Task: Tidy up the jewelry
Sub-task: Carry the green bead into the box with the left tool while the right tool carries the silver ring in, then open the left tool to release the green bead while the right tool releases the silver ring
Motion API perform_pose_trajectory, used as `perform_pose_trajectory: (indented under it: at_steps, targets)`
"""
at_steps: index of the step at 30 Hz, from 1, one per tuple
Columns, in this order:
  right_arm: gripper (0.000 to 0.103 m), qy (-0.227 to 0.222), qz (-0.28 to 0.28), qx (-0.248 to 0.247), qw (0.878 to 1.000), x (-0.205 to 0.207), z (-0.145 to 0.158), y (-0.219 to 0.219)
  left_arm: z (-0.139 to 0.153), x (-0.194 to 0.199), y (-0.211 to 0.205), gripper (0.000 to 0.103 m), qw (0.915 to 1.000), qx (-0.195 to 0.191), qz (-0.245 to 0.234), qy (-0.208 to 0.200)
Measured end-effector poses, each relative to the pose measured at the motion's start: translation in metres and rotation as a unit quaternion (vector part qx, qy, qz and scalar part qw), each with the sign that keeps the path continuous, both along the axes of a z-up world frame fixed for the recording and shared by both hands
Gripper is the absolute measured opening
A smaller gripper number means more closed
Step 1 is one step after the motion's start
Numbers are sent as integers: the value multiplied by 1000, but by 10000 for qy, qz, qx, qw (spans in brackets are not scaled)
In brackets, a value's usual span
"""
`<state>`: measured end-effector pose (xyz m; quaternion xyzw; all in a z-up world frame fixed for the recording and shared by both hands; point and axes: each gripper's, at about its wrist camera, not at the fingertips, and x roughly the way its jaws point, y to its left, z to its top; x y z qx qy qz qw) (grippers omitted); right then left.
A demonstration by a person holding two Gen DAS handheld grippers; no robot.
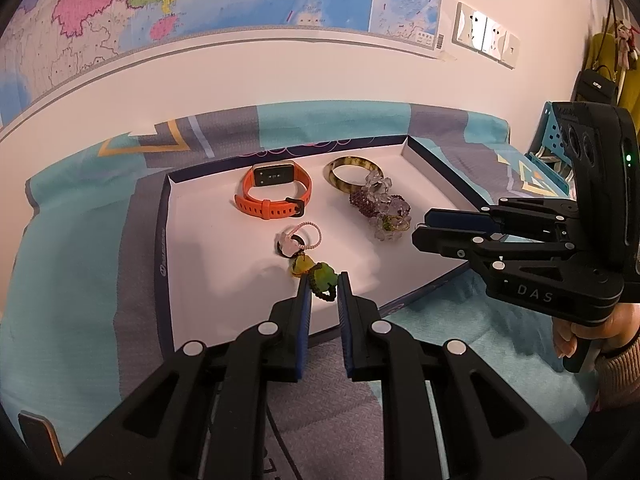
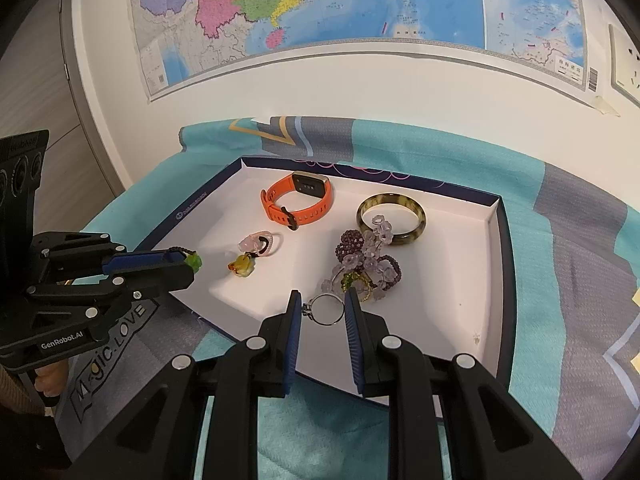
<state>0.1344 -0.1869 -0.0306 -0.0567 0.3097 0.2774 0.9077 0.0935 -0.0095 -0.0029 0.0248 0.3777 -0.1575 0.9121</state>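
Note:
A shallow white tray (image 1: 208, 264) with a dark blue rim lies on a bed cover. My left gripper (image 1: 324, 280) is shut on a green pendant (image 1: 325, 274) with a dark cord, just above the tray's near edge. The right wrist view shows this left gripper (image 2: 188, 264) at the tray's left rim with the green pendant (image 2: 195, 262) at its tip. My right gripper (image 2: 323, 299) is shut on a silver ring (image 2: 326, 310) over the tray (image 2: 440, 320). The right gripper (image 1: 420, 232) hovers at the tray's right edge.
In the tray lie an orange smartwatch (image 1: 276, 192), a tortoiseshell bangle (image 1: 352, 174), a heap of purple and clear beaded bracelets (image 1: 384, 208), a pink charm (image 1: 294, 240) and a yellow pendant (image 1: 300, 266). A teal and grey bed cover (image 1: 80, 260) lies beneath. A map (image 2: 320, 8) hangs behind.

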Motion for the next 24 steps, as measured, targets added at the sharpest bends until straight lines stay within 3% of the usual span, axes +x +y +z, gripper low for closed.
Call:
perform_pose_trajectory:
  at_steps: [24]
  targets:
    - [20,67,-36,-70,9999,7,-4,3,-3,4,1,14,10000,6,60,78]
